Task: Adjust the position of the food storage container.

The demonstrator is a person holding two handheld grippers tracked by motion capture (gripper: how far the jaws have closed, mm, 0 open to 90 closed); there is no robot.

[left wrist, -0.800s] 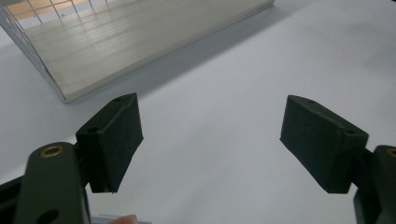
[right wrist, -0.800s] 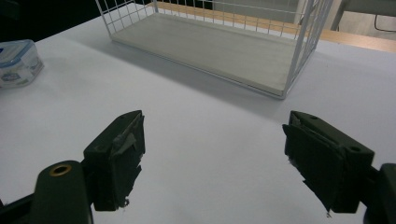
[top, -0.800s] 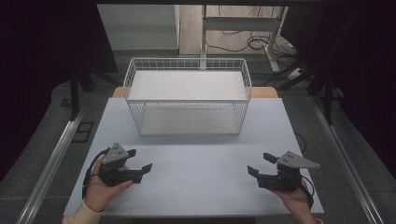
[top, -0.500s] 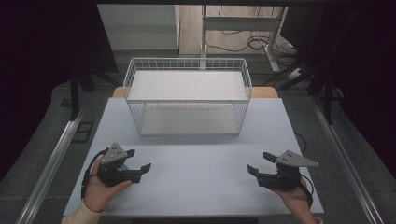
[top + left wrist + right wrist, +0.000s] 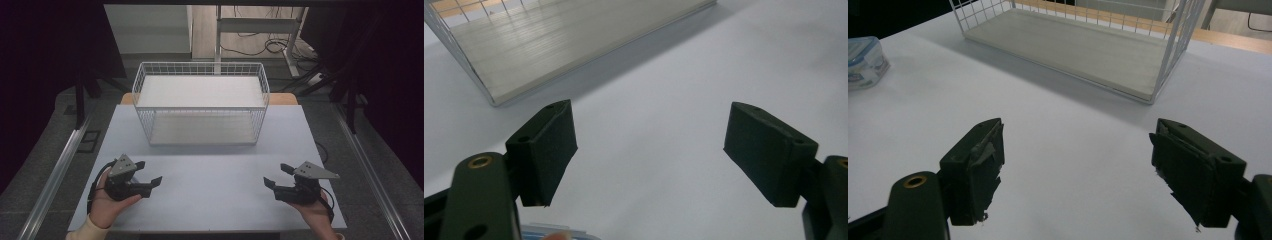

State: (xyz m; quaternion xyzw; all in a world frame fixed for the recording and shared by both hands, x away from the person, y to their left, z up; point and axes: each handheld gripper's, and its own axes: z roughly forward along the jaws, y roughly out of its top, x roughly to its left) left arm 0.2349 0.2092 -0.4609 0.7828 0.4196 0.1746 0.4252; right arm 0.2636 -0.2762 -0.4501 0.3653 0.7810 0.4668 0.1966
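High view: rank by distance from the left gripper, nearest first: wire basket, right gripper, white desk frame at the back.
From the left gripper, jaws open, near-left on the table:
1. Wire basket, ahead of it at table centre; its near-left corner is closest.
2. Right gripper, across the table at near-right, jaws open.
3. White desk frame, on the floor beyond the basket.

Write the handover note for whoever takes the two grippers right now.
Left gripper: open, nothing between the jaws, low over the table at its near left.
Right gripper: open, nothing held, at the near right.
Wire basket: upright at the far middle of the table, nothing in it but its pale floor board.
A clear lidded container sits at the table's edge in the right gripper view.
Done: nothing gripped or placed as things lie.
Left: probably everything, beginning with a first pick.
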